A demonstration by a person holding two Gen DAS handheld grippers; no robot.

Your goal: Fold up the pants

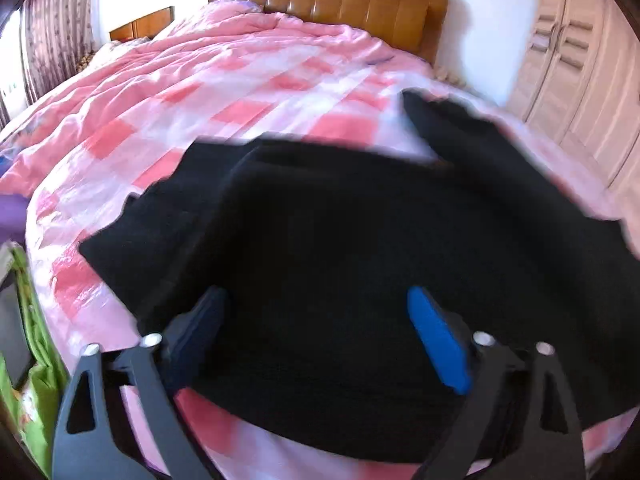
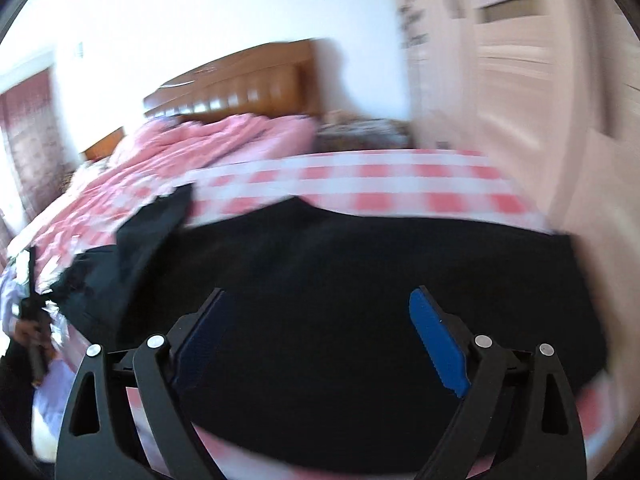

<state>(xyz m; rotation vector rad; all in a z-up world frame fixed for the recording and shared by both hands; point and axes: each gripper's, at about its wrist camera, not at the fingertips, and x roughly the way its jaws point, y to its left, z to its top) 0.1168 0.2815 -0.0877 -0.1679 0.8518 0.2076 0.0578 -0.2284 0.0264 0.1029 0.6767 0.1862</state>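
Both grippers, left gripper (image 1: 318, 340) and right gripper (image 2: 320, 344), spread wide, empty, above black pants (image 1: 340, 220) on bed (image 1: 180, 92); risk: loose fold slides apart.

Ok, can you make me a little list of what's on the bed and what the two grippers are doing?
pants: black, lying spread on the bed
bed: pink and white checked cover
headboard: brown wood, at the far end
wardrobe: pale doors, beside the bed
left gripper: open, above the pants, holding nothing
right gripper: open, above the pants, holding nothing
picture: blurry
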